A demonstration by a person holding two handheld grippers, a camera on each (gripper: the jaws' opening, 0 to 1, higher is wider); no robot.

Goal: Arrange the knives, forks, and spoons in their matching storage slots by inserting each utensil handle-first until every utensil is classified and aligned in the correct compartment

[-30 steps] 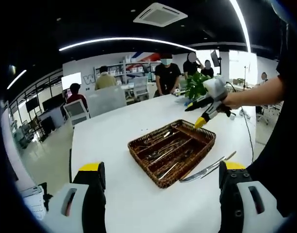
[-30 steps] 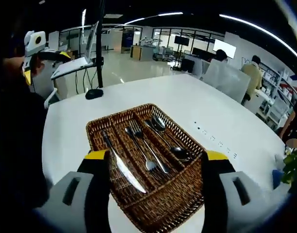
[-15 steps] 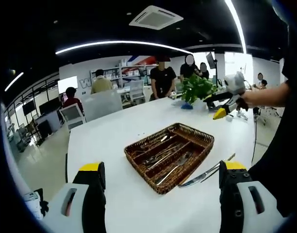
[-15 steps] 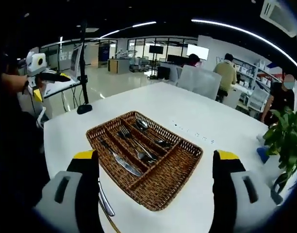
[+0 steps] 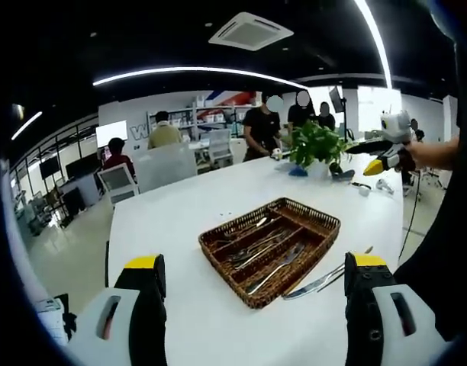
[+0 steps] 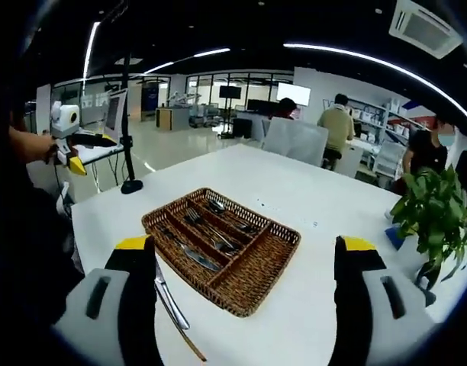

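A brown wicker tray [image 5: 318, 235] with lengthwise compartments sits on the white table and holds several knives, forks and spoons [image 5: 265, 245]. Two loose knives [image 5: 323, 277] lie on the table along its near side. My left gripper [image 5: 256, 264] hangs open well short of the tray. My right gripper [image 5: 385, 149] is held high at the far right, away from the tray. In the right gripper view the tray [image 6: 235, 309] lies ahead, with a loose knife [image 6: 171, 303] beside its left edge. My right gripper [image 6: 245, 245] is open and holds nothing. The left gripper [image 6: 72, 151] shows at far left.
A potted plant [image 5: 314, 145] stands past the tray, and the plant [image 6: 433, 215] is at the right in the right gripper view. A pole on a black base [image 6: 130, 185] stands at the table's corner. Several people stand or sit by desks beyond the table.
My right gripper has pulled back and away from over the tray, which now looks smaller in its view. The left gripper view has barely shifted. No utensil has moved.
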